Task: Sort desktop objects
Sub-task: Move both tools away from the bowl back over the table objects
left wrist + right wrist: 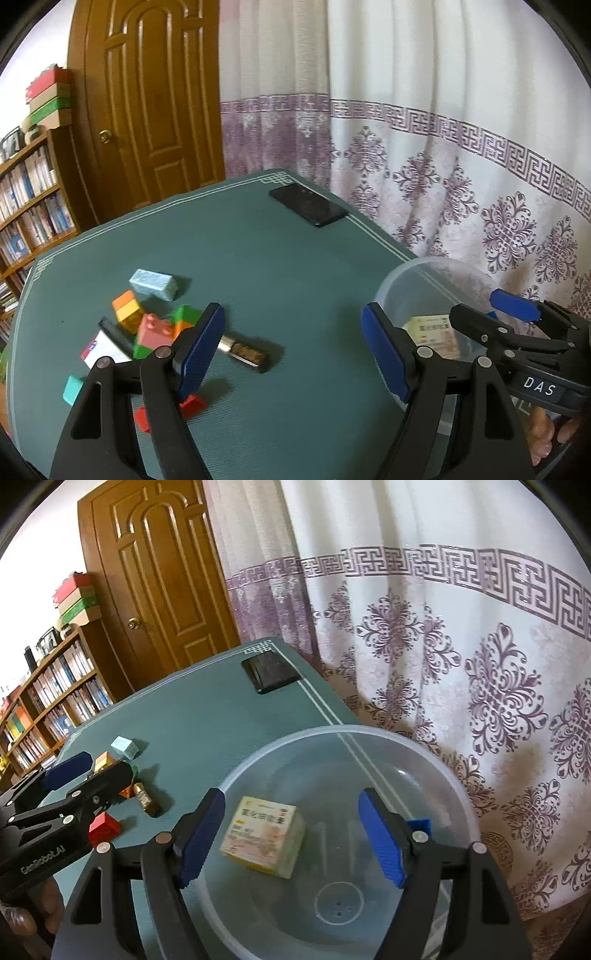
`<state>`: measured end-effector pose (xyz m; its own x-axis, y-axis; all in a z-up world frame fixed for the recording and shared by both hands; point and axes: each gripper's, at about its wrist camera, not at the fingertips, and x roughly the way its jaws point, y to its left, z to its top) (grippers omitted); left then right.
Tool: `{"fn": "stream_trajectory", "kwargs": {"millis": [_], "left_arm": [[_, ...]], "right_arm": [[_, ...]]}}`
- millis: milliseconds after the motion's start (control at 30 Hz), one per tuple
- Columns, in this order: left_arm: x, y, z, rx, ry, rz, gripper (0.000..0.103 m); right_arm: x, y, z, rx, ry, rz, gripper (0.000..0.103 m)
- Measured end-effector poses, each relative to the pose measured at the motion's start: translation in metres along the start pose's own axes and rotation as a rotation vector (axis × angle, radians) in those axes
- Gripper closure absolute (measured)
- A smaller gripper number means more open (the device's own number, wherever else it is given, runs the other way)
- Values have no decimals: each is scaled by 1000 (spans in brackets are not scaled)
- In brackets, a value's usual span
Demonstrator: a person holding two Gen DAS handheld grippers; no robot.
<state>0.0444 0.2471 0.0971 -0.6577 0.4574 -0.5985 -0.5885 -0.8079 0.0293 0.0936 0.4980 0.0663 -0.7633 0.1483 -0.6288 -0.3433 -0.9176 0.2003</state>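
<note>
the left gripper (293, 350) has black angular arms with triangular cut-outs, silver round pivot pins, and ribbed blue pads (201, 350). the right gripper (291, 834) is built alike, with blue pads (380, 838). at 3 o'clock in the left view its body bears a white "das" label; at 9 o'clock in the right view, "genrobot.ai" lettering.

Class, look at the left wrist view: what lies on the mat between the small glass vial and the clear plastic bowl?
Nothing: between the vial and the bowl the green mat is bare. Only the left gripper's right finger crosses in front, above the mat.
</note>
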Motion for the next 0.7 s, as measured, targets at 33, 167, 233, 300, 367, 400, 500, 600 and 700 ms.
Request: {"fn": "stream_trajectory", "kwargs": {"millis": [33,167,233,300,367,400,500,600,700], "left_arm": [[-1,3,-1,-4,-2,4,23],[-5,17,-5,-20,-4,18,23],[-6,24,-7,-29,-3,22,23],[-7,32,-10,-42,-2,30,23],[-9,40,-13,-54,0,37,23],[-9,43,-13,-60,1,41,23],[-11,59,-18,-88,6,60,23],[-14,74,-24,-118,10,79,23],[-17,90,-30,-148,16,102,23]], "right_arm": [[0,3,0,-4,1,2,24],[2,15,-1,-21,5,7,24],[3,22,-2,-29,8,10,24],[4,29,-2,-39,10,15,24],[6,37,-3,-50,12,22,24],[7,43,-3,-58,14,27,24],[9,55,-5,-76,19,41,24],[12,69,-6,-95,25,58,24],[14,81,-8,-112,31,74,24]]}}
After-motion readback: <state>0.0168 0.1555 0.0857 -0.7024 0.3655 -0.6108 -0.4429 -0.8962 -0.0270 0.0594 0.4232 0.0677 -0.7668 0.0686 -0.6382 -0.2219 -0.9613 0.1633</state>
